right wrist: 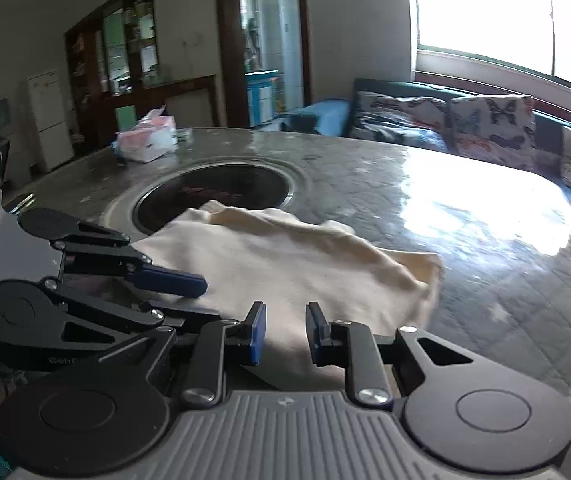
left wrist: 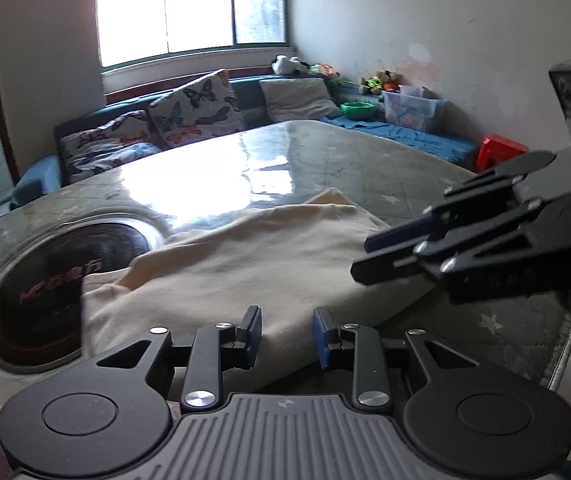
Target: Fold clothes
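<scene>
A cream garment (left wrist: pixel 253 264) lies folded and flat on the glossy table, partly over the round dark inset; it also shows in the right wrist view (right wrist: pixel 285 264). My left gripper (left wrist: pixel 287 336) is open and empty, held just above the garment's near edge. My right gripper (right wrist: pixel 285 332) is open and empty too, over the near edge beside it. In the left wrist view the right gripper (left wrist: pixel 369 258) reaches in from the right over the cloth. In the right wrist view the left gripper (right wrist: pixel 197 296) comes in from the left.
The table (left wrist: pixel 325 160) has a round dark inset (left wrist: pixel 53 280) at the left. A tissue box (right wrist: pixel 145 140) sits at the table's far side. A sofa with butterfly cushions (left wrist: pixel 189 112) and a red stool (left wrist: pixel 501 148) stand beyond the table.
</scene>
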Demonstrator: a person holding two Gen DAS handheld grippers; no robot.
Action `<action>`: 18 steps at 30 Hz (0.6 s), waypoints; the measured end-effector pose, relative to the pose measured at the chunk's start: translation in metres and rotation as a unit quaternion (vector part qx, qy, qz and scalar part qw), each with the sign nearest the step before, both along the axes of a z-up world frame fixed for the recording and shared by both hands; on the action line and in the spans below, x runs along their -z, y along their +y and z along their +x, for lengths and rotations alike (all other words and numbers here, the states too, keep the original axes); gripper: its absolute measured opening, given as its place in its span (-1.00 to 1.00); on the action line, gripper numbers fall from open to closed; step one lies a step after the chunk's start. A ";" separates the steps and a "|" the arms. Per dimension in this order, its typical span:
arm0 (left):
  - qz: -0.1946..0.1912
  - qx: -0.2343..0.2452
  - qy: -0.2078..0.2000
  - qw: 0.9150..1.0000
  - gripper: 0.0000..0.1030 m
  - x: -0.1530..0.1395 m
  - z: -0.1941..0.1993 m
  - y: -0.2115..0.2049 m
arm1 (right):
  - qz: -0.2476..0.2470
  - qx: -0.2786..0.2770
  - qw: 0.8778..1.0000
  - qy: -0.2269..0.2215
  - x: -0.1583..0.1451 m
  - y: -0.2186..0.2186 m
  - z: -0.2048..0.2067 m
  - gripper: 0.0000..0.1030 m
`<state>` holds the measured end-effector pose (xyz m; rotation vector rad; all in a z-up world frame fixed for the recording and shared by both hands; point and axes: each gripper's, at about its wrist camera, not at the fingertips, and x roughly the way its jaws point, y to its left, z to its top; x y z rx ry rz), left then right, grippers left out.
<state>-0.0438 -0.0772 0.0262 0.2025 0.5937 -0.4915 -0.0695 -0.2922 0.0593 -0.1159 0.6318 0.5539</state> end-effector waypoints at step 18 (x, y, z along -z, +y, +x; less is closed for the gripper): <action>-0.036 -0.118 0.017 0.992 -0.38 -0.005 0.009 0.075 | -0.014 -0.006 1.000 0.026 0.017 0.009 0.006 -0.61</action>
